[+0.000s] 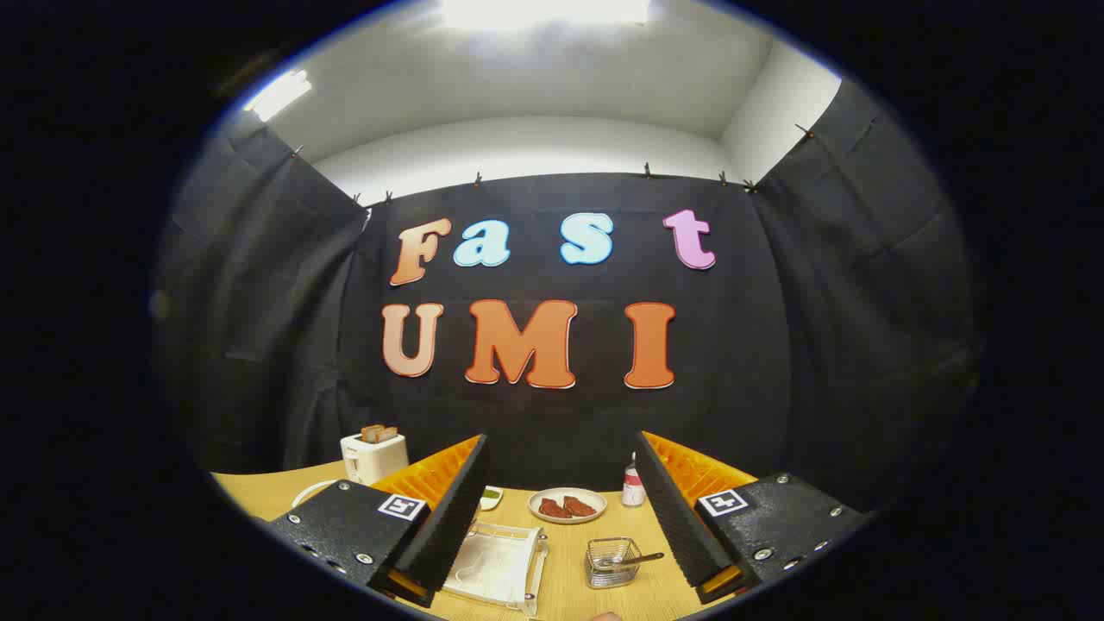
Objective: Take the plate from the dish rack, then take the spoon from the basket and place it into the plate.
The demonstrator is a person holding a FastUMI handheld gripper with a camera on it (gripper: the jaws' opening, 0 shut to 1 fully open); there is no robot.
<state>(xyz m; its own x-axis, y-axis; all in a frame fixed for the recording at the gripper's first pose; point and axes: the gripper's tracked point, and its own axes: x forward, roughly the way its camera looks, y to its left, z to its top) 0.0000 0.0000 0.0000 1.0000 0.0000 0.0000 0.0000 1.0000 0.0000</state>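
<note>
Toaster [373, 455]: lower left of the frame, on the worktop [569, 586], bread in its slots.
Dish rack [498, 565]: bottom centre-left, a white wire frame just beside the left finger; I cannot make out the plate in it, only pale shapes.
Claw [561, 517]: fingers spread wide apart, gripping nothing, held high above the worktop.
Plate of food [567, 505]: centre bottom, beyond the fingers, carrying reddish pieces.
Basket [611, 562]: bottom centre-right, small wire box between the fingers, the spoon [636, 559] leaning out to the right.
Bottle [633, 488]: right of the food plate, upright.
Risk: the rack looks light and could drag along if the plate catches on a wire; the spoon handle is thin and could slip or tip the basket.
Surface: pale wood-toned worktop.
Room: black cloth walls, white ceiling, bright lights at upper left and top centre.
</note>
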